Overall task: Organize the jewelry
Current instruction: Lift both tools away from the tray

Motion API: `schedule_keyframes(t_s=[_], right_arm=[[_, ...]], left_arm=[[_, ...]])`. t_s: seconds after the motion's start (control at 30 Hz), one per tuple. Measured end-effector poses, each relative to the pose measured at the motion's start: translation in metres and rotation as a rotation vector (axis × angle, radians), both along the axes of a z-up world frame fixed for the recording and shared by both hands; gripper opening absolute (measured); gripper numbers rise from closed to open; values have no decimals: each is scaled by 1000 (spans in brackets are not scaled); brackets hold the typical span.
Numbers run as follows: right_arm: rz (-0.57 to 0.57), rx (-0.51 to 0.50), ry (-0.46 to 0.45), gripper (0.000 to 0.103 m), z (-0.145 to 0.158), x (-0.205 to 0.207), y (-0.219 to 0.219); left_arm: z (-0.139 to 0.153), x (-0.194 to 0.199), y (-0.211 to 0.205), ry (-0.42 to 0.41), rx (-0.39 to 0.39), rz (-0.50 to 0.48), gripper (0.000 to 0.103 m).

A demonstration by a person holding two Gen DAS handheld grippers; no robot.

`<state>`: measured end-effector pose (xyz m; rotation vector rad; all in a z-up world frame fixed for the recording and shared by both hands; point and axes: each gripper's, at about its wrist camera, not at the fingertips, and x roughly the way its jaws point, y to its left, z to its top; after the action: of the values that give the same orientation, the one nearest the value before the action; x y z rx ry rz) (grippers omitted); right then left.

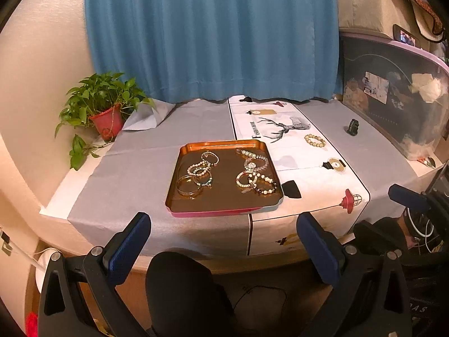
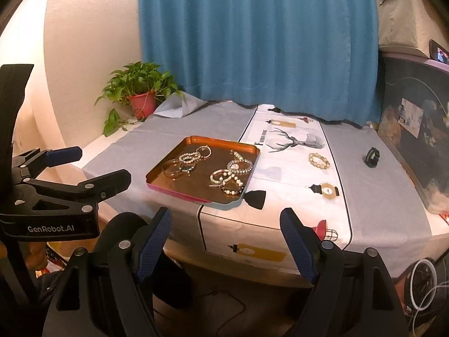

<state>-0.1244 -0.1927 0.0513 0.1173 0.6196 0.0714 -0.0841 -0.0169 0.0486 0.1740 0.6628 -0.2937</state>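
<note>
A copper tray (image 1: 179, 191) (image 2: 168, 165) sits mid-table and holds several bracelets: gold bangles (image 1: 188, 186) (image 2: 171, 168) and bead strands (image 1: 254, 178) (image 2: 230, 174). A pale beaded bracelet (image 1: 315, 140) (image 2: 319, 160) lies alone on the white runner, right of the tray. A small dark ring-like object (image 1: 352, 127) (image 2: 372, 157) lies further right on the grey cloth. My left gripper (image 1: 223, 226) is open and empty, before the table's front edge; it also shows in the right wrist view (image 2: 98, 165). My right gripper (image 2: 226, 221) is open and empty, also short of the table.
A potted plant (image 1: 108, 120) (image 2: 141, 104) stands at the back left. A blue curtain (image 1: 213, 36) hangs behind. A large printed storage box (image 1: 393, 104) (image 2: 415, 140) bounds the right side. A black chair back (image 1: 182, 289) sits below the table edge.
</note>
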Motion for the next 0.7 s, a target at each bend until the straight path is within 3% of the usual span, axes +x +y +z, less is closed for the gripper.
schedule_keyframes(t_s=[0.7], right_arm=[[-23, 11, 29, 80, -8, 2, -6]], left_arm=[[-4, 5, -6, 13, 31, 0, 103]])
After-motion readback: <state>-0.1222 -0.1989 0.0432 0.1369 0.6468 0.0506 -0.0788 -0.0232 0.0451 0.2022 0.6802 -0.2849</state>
